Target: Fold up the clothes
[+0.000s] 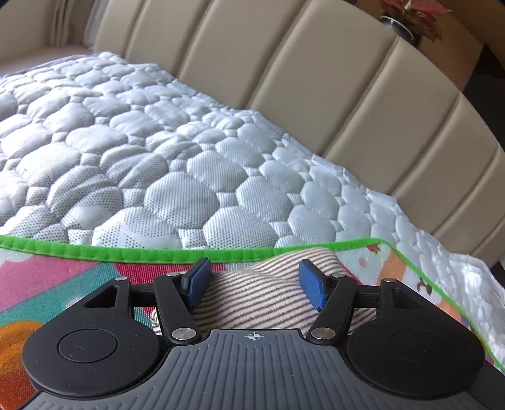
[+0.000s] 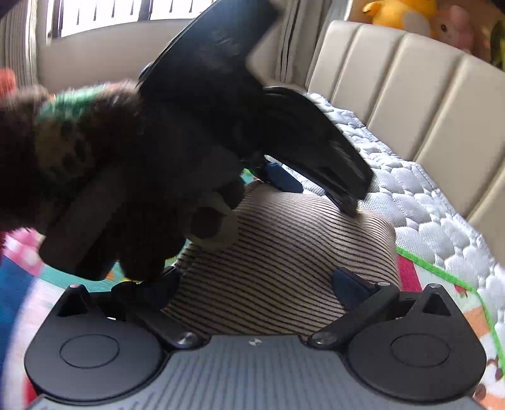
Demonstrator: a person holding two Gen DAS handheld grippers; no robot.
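A beige garment with thin dark stripes (image 1: 262, 293) lies bunched on a colourful play mat (image 1: 47, 277) with a green edge. My left gripper (image 1: 255, 284) is open, its blue pads on either side of a raised fold of the garment. In the right wrist view the same striped garment (image 2: 277, 252) fills the middle. My right gripper (image 2: 258, 284) is open over it, its left finger partly hidden. The left gripper (image 2: 277, 176) and the gloved hand holding it (image 2: 110, 189) loom close above the garment's far side.
The mat lies on a white quilted mattress cover (image 1: 157, 151). A beige padded headboard (image 1: 347, 94) runs along the far side. A potted plant (image 1: 407, 19) stands behind it; plush toys (image 2: 410, 12) sit above the headboard in the right wrist view.
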